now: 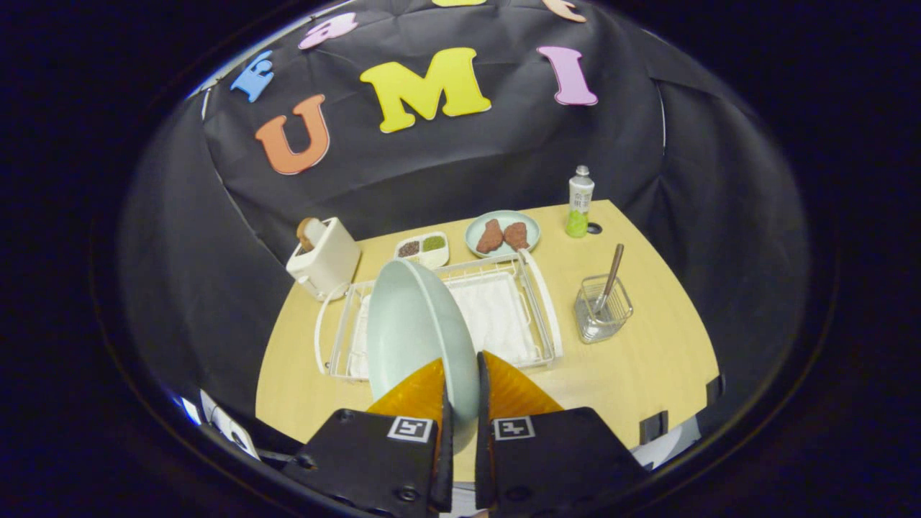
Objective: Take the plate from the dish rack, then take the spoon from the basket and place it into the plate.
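**Plate pinched by its rim, above the rack**

The table [647, 360] carries everything, so that the gripper can reach each piece from one side.

The rack [536, 302] sits mid-table, a white mat on its floor, probably there to catch drips. No other dish shows in it.

The plate [414, 324] stands on edge between the fingers, its hollow facing 3 o'clock. The gripper [460, 392] is clamped on its near rim, one finger on each face; held edge-on like this it would slip out between the wires easily. It looks lifted off the rack, though whether it has quite left it I cannot tell.

At 10 o'clock of the rack stands a toaster [324, 259] with a slice in its slot. At 12 o'clock, a dish [501, 234] holds two brown pieces of food, and beside it a tray [422, 248] holds dark and green fillings.

At 3 o'clock, the basket [603, 309] holds the spoon [611, 277], handle up and leaning, so it can be pinched from above.

At 1 o'clock stands a bottle [579, 201].
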`<state>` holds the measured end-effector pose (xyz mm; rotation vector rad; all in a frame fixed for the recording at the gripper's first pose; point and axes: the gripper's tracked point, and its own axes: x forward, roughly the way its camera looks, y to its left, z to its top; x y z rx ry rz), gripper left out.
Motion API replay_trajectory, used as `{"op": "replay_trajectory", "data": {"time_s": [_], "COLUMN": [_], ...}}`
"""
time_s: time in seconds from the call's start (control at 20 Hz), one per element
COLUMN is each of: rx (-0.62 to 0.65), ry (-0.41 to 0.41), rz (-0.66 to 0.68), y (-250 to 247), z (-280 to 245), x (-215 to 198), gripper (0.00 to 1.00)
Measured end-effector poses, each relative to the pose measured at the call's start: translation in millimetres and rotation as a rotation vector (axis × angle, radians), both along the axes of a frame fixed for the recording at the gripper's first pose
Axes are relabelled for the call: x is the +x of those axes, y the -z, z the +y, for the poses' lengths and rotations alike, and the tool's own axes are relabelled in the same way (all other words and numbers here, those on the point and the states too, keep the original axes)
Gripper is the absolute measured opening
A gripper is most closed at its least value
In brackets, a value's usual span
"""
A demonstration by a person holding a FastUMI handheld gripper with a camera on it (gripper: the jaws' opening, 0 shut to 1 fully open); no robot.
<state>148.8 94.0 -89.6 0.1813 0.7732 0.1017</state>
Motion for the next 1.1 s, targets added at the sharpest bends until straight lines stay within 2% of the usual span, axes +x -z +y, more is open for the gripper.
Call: {"op": "replay_trajectory", "data": {"time_s": [0.15, 0.35, 0.65, 0.8, 1.1], "rx": [0.047, 0.094, 0.074, 0.152, 0.206], "ry": [-0.019, -0.026, -0.041, -0.071, -0.05], "rz": [0.036, 0.096, 0.161, 0.185, 0.217], "y": [49, 103, 171, 184, 204], "z": [-2, -8, -25, -24, -47], "x": [-39, -60, -50, -46, -40], "gripper": [0.17, 0.17, 0.19, 0.2, 0.26]}}
